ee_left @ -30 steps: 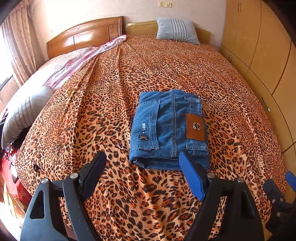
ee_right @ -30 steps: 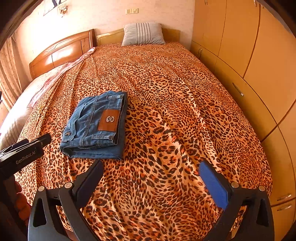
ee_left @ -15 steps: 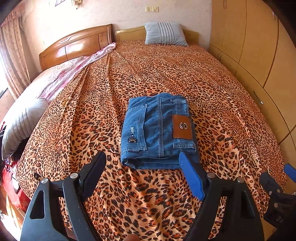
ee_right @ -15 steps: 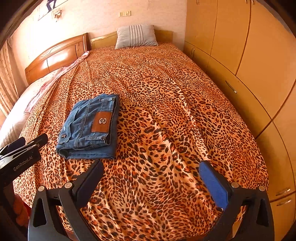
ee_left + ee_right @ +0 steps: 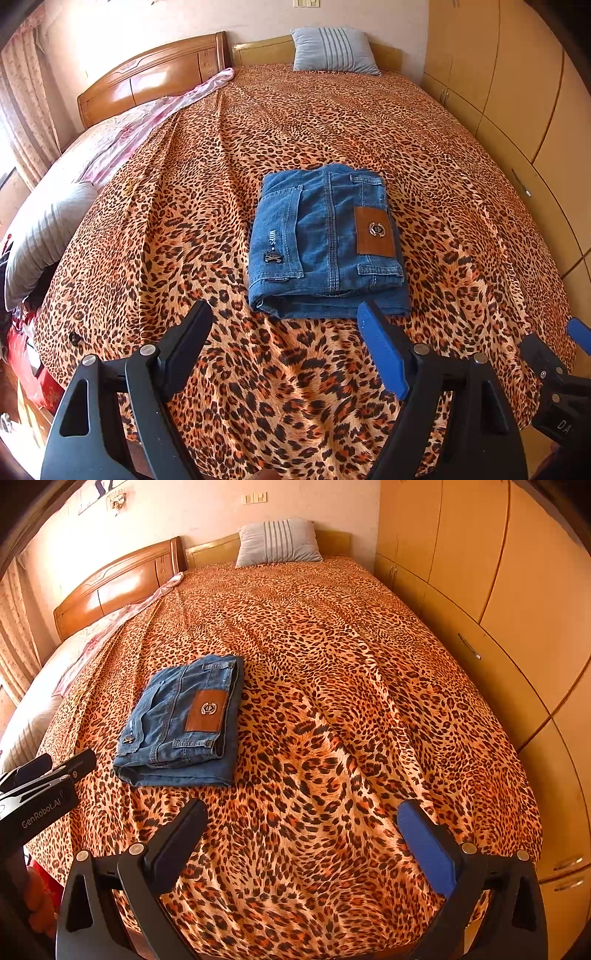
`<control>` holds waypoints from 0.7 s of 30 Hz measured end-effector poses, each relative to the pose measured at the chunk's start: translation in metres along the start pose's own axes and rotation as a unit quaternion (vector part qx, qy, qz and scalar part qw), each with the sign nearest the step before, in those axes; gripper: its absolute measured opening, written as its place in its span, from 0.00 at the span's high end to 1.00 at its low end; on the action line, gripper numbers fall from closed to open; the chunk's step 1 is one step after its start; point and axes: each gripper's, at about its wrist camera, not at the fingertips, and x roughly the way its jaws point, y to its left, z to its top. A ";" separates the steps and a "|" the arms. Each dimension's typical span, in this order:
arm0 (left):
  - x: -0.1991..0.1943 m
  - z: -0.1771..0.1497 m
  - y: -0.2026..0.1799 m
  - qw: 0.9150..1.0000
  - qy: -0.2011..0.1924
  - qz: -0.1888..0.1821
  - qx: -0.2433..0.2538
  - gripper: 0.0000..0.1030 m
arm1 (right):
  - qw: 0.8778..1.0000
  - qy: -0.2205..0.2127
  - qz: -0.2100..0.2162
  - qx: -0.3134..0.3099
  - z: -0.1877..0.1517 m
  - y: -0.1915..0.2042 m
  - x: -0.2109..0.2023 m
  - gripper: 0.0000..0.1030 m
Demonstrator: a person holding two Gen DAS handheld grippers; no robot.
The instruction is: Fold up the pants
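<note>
My left gripper (image 5: 284, 332) is spread wide, holding nothing, above the leopard bedspread (image 5: 332, 125); my right gripper (image 5: 303, 827) likewise spread & empty; jeans (image 5: 327, 240) lie folded in a compact stack mid-bed, brown patch up, just beyond left fingertips; grey pillow (image 5: 279, 541) at headboard.

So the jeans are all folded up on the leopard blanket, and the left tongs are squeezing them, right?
Not quite. The jeans are folded on the leopard blanket, but the left tongs are open and hold nothing, short of the jeans. The left wrist view shows it.
</note>
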 end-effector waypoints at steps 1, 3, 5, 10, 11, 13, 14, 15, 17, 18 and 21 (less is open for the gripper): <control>0.002 -0.001 0.003 1.000 0.003 0.002 -0.004 0.21 | 1.000 0.002 0.000 0.000 0.000 0.000 0.001 0.00; 0.005 -0.003 0.009 1.000 0.007 0.006 -0.012 0.21 | 1.000 0.000 0.000 0.003 -0.001 -0.001 0.001 0.00; 0.007 -0.004 0.012 1.000 0.011 0.010 -0.015 0.21 | 1.000 -0.002 -0.001 0.004 0.000 -0.002 0.001 0.00; 0.012 -0.005 0.015 1.000 0.017 0.013 -0.012 0.21 | 1.000 -0.004 -0.001 0.007 0.006 -0.005 0.003 0.00; 0.012 -0.005 0.014 1.000 0.016 0.014 -0.010 0.21 | 1.000 -0.006 -0.002 0.005 0.008 -0.005 0.003 0.00; 0.013 -0.005 0.013 1.000 0.016 0.015 -0.005 0.21 | 1.000 -0.011 -0.006 0.001 0.012 -0.005 0.003 0.00; 0.013 -0.005 0.012 1.000 0.016 0.015 -0.002 0.21 | 1.000 -0.013 -0.007 0.000 0.014 -0.006 0.003 0.00; 0.013 -0.005 0.012 1.000 0.015 0.015 0.000 0.21 | 1.000 -0.016 -0.008 -0.001 0.016 -0.006 0.002 0.00; 0.012 -0.005 0.011 1.000 0.015 0.013 0.001 0.21 | 1.000 -0.021 -0.010 -0.002 0.019 -0.007 0.001 0.00; 0.012 -0.004 0.011 1.000 0.014 0.012 0.001 0.21 | 1.000 -0.023 -0.011 -0.002 0.020 -0.007 0.000 0.00; 0.012 -0.004 0.011 1.000 0.015 0.011 -0.001 0.21 | 1.000 -0.027 -0.012 -0.005 0.021 -0.007 0.000 0.00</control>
